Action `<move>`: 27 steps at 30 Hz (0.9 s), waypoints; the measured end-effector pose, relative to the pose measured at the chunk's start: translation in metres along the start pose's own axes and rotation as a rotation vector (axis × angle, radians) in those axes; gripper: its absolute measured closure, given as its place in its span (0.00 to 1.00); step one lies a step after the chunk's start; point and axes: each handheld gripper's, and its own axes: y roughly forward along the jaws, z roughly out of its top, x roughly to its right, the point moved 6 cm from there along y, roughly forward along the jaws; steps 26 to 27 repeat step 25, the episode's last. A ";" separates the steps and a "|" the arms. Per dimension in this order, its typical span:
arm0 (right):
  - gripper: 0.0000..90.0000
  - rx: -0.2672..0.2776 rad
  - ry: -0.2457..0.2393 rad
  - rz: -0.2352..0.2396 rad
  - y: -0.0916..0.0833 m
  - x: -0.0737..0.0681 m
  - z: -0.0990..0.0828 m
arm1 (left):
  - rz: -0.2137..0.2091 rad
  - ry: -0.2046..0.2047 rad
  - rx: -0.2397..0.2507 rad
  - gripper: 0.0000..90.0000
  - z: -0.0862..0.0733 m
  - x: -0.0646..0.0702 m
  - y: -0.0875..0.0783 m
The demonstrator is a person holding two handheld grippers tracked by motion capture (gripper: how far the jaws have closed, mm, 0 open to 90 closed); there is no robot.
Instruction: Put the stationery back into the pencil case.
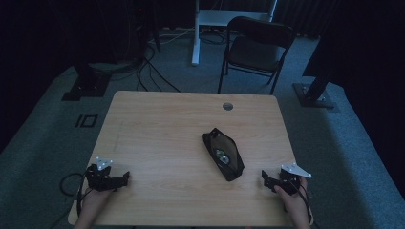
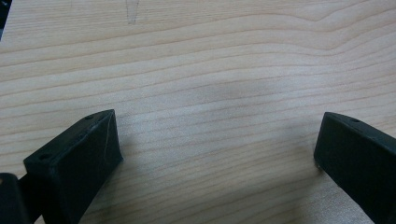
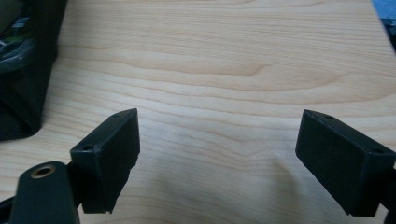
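Note:
A black zip pouch lies open at the middle right of the wooden table, with a small shiny object inside it. My left gripper rests near the front left corner, jaws wide apart over bare wood. My right gripper sits near the front right edge, just right of the pouch's near end. Its jaws stand wide with nothing between them, and the pouch fills that view's upper left corner.
A round cable hole sits near the table's far edge. Behind the table stand a black folding chair, a white desk leg and dark stands with cables on the carpet.

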 end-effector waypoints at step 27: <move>0.15 -0.113 -0.025 -0.059 0.004 -0.002 -0.008 | -0.001 0.000 0.000 0.01 0.000 0.000 0.000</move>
